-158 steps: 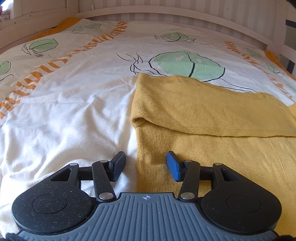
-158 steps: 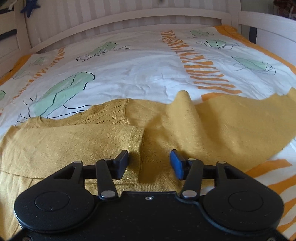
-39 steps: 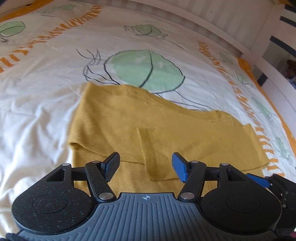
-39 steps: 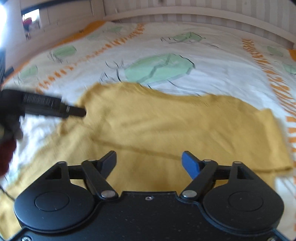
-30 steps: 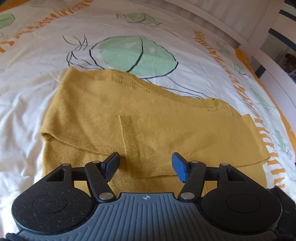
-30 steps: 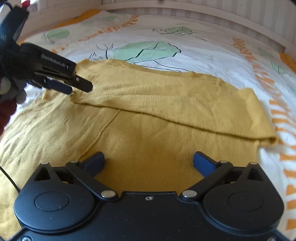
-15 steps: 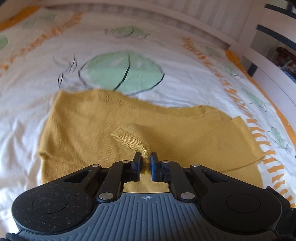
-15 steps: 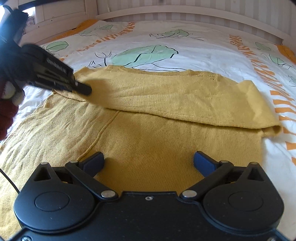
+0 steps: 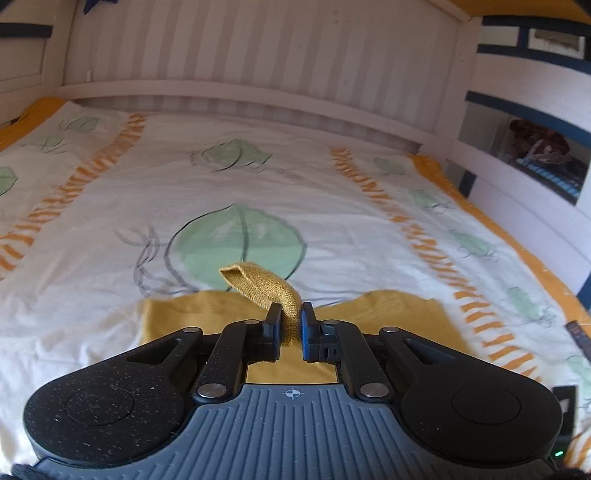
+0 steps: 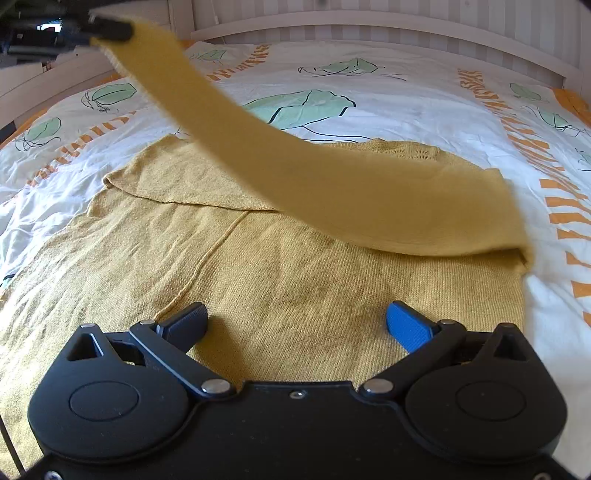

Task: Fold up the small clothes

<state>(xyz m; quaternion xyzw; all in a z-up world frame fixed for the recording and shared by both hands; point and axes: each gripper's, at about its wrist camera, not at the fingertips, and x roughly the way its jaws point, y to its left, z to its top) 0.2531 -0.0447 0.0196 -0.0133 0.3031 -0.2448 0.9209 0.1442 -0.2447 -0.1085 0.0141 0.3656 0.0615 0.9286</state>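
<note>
**A:** What has your left gripper (image 9: 289, 321) got?

**B:** Your left claw is clamped on the cuff of the sweater's sleeve (image 9: 258, 284). The two pads are pressed together on the knit, and the cuff end sticks out past the fingertips, curling up and to the left of them. Seen from your right wrist camera, the same gripper (image 10: 107, 29) sits high at the far left, and the sleeve (image 10: 295, 162) hangs from it in a long band, lifted off the bed and sloping down to the shoulder at the right.

**A:** And the rest of the garment?

**B:** The mustard-yellow sweater (image 10: 280, 280) lies flat on the bedspread (image 10: 406, 99), directly ahead of and beneath your right gripper (image 10: 295, 325). Its other sleeve (image 10: 173, 177) is folded across the body, ahead and to the left of that claw. From the left wrist camera, the sweater's body shows just below and beyond the closed fingertips, on both sides of them.

**A:** What is your right claw doing?

**B:** It holds nothing. Its fingers are spread wide apart, low over the sweater's body, one dark pad to the left and the blue pad (image 10: 406, 325) to the right. I cannot tell whether they touch the knit.

**A:** What lies farther out?

**B:** The white bedspread with green leaves and orange stripes, then the white headboard (image 9: 258, 92) beyond both claws.
</note>
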